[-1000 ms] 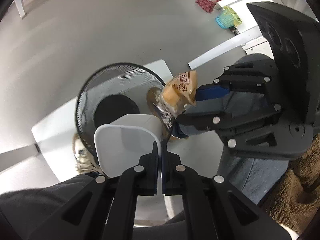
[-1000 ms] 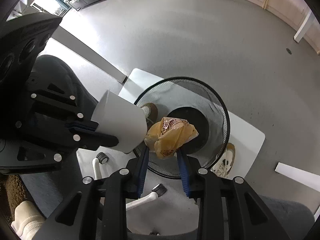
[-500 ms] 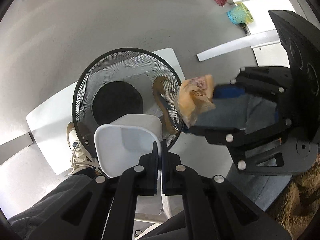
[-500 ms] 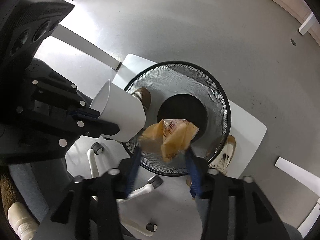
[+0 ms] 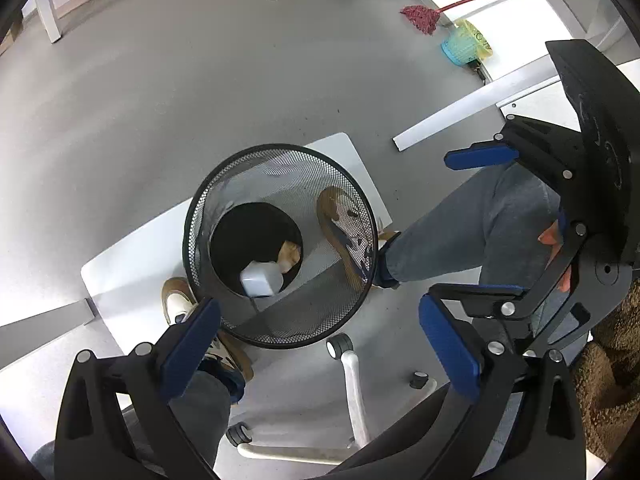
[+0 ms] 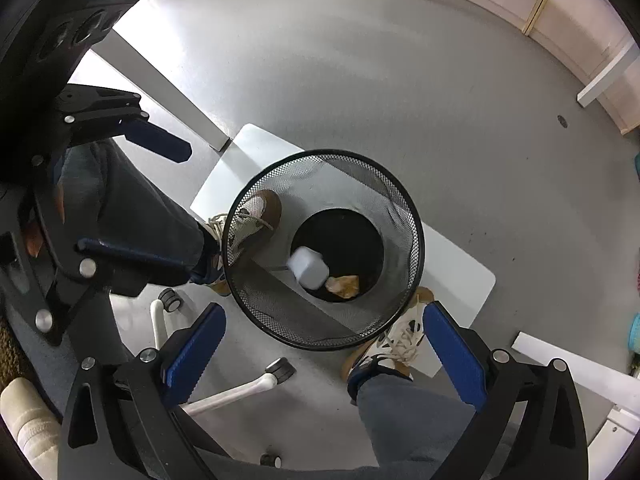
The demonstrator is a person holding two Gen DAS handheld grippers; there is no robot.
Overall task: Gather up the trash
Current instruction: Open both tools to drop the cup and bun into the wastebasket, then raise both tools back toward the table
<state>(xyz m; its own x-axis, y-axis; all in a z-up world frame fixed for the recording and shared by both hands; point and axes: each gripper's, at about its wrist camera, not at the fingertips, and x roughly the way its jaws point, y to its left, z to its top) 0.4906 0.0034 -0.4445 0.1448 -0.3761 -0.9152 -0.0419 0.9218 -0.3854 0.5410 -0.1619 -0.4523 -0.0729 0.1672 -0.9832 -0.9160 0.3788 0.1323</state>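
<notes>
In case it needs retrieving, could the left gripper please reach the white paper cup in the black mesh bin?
Probably yes: the left gripper is open above the bin, nothing covering the cup.

No legible text, label or number on anything in view.

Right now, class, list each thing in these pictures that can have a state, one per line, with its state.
Left gripper: open, nothing between its fingers; has just been opening.
Right gripper: open, empty; has just been opening.
Bin: upright on the floor, open top.
Cup: in the bin, on its side.
Wrapper: crumpled, in the bin beside the cup.
</notes>
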